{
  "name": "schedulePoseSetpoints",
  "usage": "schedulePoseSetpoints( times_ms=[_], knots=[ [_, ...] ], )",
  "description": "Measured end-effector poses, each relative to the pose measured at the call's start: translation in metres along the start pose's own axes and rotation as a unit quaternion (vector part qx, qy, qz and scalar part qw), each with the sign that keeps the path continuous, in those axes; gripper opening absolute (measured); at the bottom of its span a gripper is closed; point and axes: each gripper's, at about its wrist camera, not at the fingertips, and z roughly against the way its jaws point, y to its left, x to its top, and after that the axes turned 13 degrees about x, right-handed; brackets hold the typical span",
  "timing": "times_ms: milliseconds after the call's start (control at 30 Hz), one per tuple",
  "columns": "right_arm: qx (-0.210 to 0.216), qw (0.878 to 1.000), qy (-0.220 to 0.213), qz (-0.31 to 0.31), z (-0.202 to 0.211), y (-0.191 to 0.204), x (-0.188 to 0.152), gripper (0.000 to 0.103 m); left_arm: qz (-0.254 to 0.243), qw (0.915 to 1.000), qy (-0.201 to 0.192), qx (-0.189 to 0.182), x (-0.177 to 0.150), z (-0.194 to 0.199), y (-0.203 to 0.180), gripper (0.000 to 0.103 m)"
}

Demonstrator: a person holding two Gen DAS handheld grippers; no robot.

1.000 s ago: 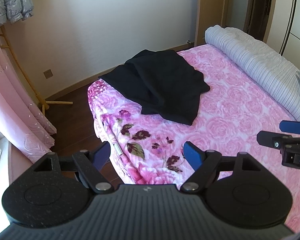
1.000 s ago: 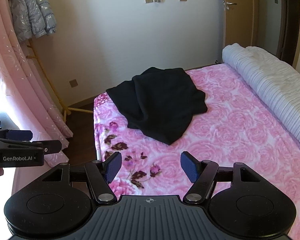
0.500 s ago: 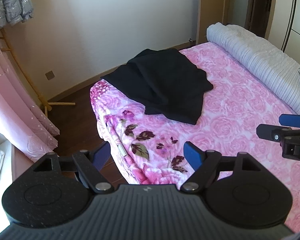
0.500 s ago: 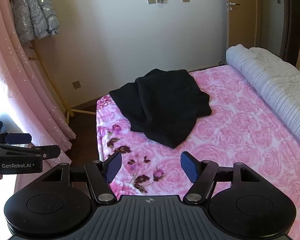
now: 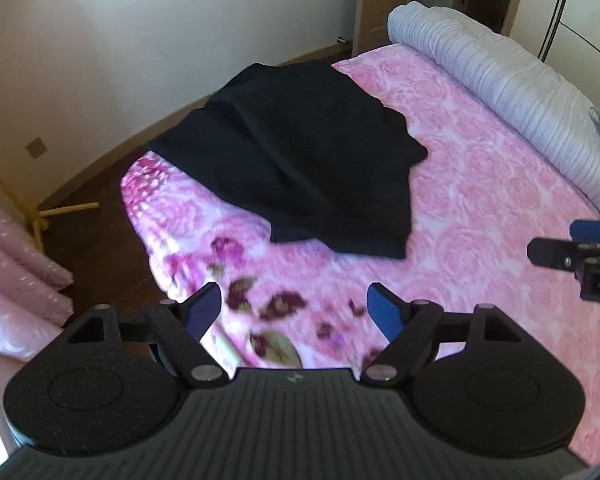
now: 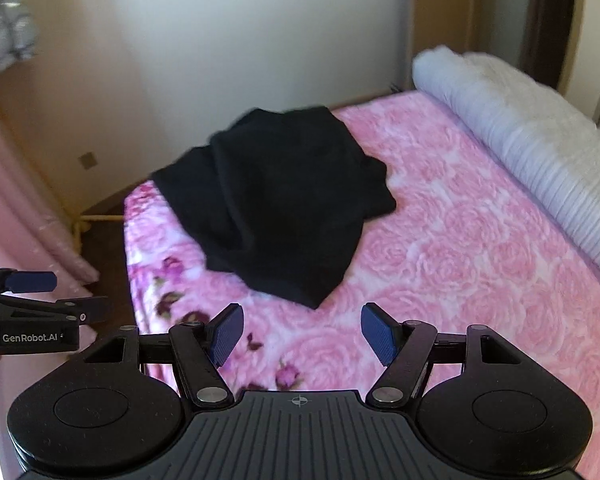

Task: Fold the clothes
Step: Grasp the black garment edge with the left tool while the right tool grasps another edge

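Two tools are in our hands, both tilted down toward the bed. Our left tool (image 5: 294, 312) has its blue-padded jaws spread wide with nothing between them, and our right tool (image 6: 302, 334) is likewise spread and empty; neither touches any cloth. One crumpled black fabric garment (image 5: 300, 160) lies in a loose heap on the pink rose-patterned bedspread (image 5: 480, 248), at about 12 o'clock from each tool and well apart from the pads. From the left wrist view its far edge reaches the corner of the bed at 11 o'clock, and a folded flap points toward 5 o'clock. A rolled pale lilac ribbed quilt (image 5: 500, 92) runs along the bed's far side at 2 o'clock. Pink curtains (image 5: 16, 280) hang at 9 o'clock, beside a strip of dark wooden floor (image 5: 96, 240). From the right wrist view the left tool shows at 9 o'clock, marked GenRobot.AI. Both views are somewhat blurred.
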Motion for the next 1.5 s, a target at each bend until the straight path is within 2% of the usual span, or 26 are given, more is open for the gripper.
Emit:
schedulePoseSetpoints(
  times_ms=[200,333,467,600,867,1033,1100,1167,1233,1300,1367,1433,1500],
  knots=[
    [-0.030,0.997,0.064,-0.004,-0.072,0.004,0.039,0.069,-0.069,0.9971,0.021,-0.026,0.050,-0.080,0.020,0.077],
    [-0.044,0.992,0.113,-0.025,-0.107,0.001,0.057,0.069,-0.111,0.9932,0.020,-0.030,0.071,-0.113,0.025,0.077],
    [-0.044,0.990,0.130,-0.039,-0.122,-0.004,0.067,0.069,-0.119,0.9922,0.026,-0.025,0.087,-0.131,0.027,0.077],
    [-0.038,0.990,0.127,-0.045,-0.121,-0.005,0.072,0.069,-0.121,0.9922,0.024,-0.020,0.092,-0.128,0.022,0.077],
    [-0.005,0.995,0.097,-0.036,-0.104,-0.013,0.070,0.069,-0.103,0.9946,0.011,0.010,0.079,-0.087,0.008,0.077],
    [0.007,0.996,0.088,-0.030,-0.101,-0.025,0.057,0.069,-0.156,0.9873,-0.024,-0.012,0.067,-0.078,-0.003,0.077],
    [0.006,0.995,0.086,-0.039,-0.098,-0.032,0.049,0.069,-0.217,0.9747,-0.054,-0.009,0.061,-0.084,-0.014,0.077],
    [0.006,0.995,0.084,-0.044,-0.096,-0.040,0.041,0.069,-0.291,0.9519,-0.094,-0.010,0.054,-0.095,-0.030,0.077],
    [-0.006,0.995,0.088,-0.042,-0.098,-0.049,0.033,0.069,-0.359,0.9229,-0.136,-0.027,0.046,-0.114,-0.049,0.077],
    [-0.016,0.994,0.096,-0.041,-0.104,-0.059,0.025,0.069,-0.423,0.8888,-0.171,-0.045,0.038,-0.137,-0.068,0.076],
    [-0.020,0.994,0.104,-0.039,-0.113,-0.067,0.019,0.069,-0.479,0.8552,-0.185,-0.069,0.029,-0.163,-0.079,0.073],
    [-0.026,0.993,0.114,-0.026,-0.127,-0.072,0.012,0.069,-0.521,0.8258,-0.199,-0.082,0.022,-0.185,-0.072,0.072],
    [-0.039,0.991,0.130,0.018,-0.151,-0.070,0.004,0.069,-0.562,0.7940,-0.213,-0.094,0.015,-0.207,-0.065,0.072]
  ],
)
